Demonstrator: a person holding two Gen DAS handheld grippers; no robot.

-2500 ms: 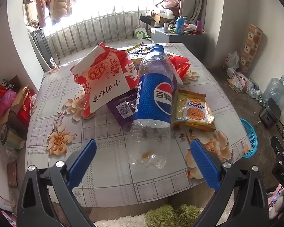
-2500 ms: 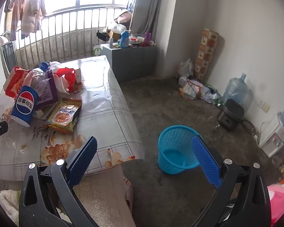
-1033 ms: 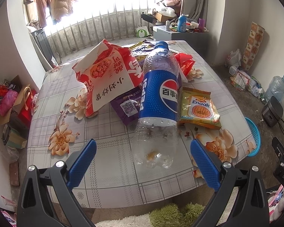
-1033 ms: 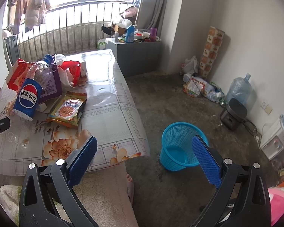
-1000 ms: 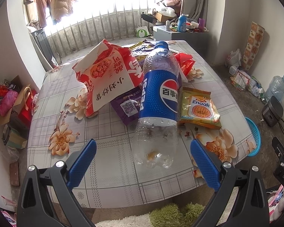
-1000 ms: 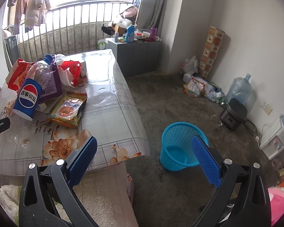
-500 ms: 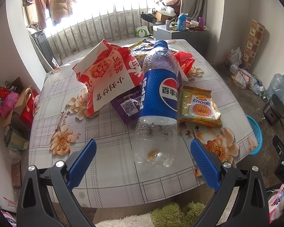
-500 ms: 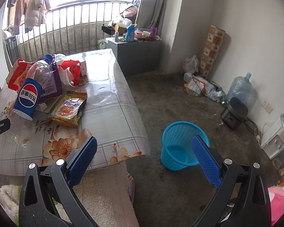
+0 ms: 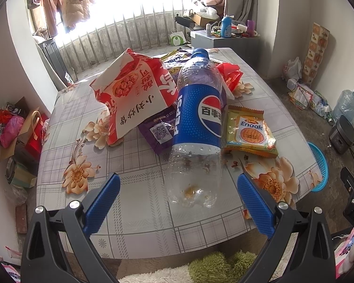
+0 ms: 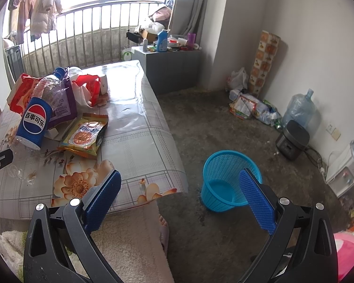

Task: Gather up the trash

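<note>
Clear Pepsi bottle (image 9: 195, 127) lies btwn wide left claw (image 9: 177, 200) pads, untouched; right claw (image 10: 180, 197) wide, empty.

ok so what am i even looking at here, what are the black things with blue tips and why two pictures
Those are hand-held grippers, one in each of a person's hands, each with a camera looking along its fingers. One picture comes from the left gripper, the other from the right gripper. Both are open and hold nothing.

The left one faces a table with trash: a lying Pepsi bottle, a red and white snack bag, a purple packet and an Enaak wrapper. The right one faces the floor, where a blue basket stands beside the table.
</note>
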